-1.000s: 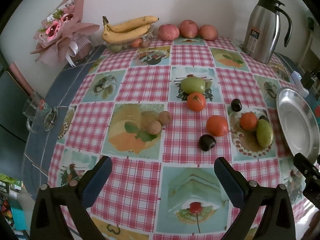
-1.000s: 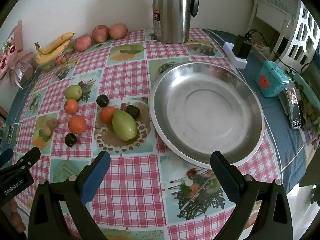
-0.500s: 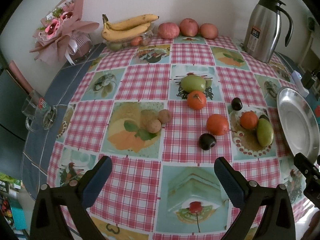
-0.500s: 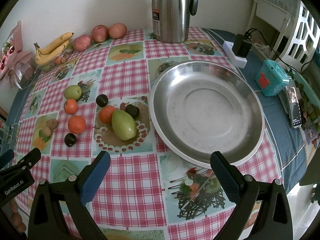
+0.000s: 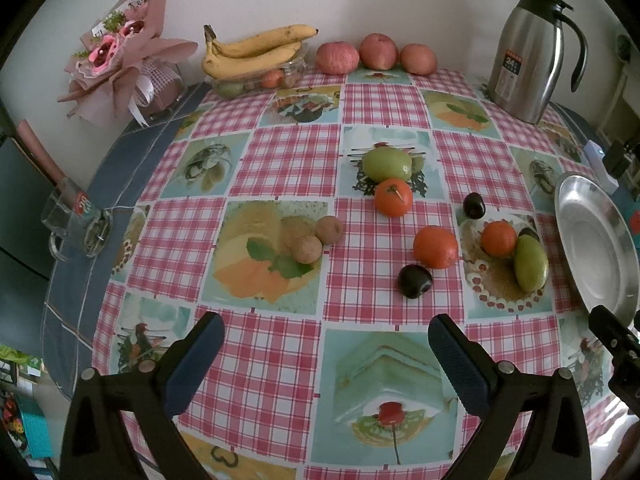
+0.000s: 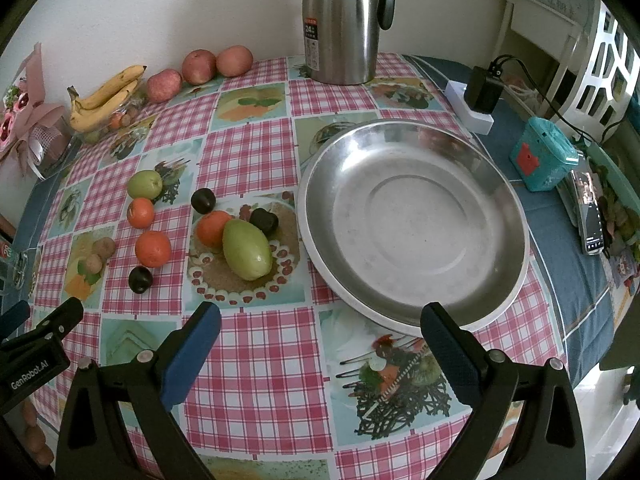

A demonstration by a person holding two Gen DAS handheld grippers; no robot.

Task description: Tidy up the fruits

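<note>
Left gripper point(image 5: 326, 352) camera view: scene sits slightly lower in frame than 1.0 s ago; bananas point(image 5: 256, 50) and steel jug point(image 5: 532, 56) appear marginally nearer, consistent with a small forward advance over the counter point(image 5: 280, 168). Right gripper point(image 6: 320, 340): green mango point(image 6: 247, 249) and steel plate point(image 6: 412, 224) shifted slightly in view. No fruit displaced.

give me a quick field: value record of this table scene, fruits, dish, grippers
loose fruit: three oranges, two green fruits, three dark plums, two small brown fruits
dish: steel plate, nothing in it
back of table: bananas, three apples, steel jug
left gripper: open, holding nothing
right gripper: open, holding nothing
task state: no fruit in the plate yet
</note>
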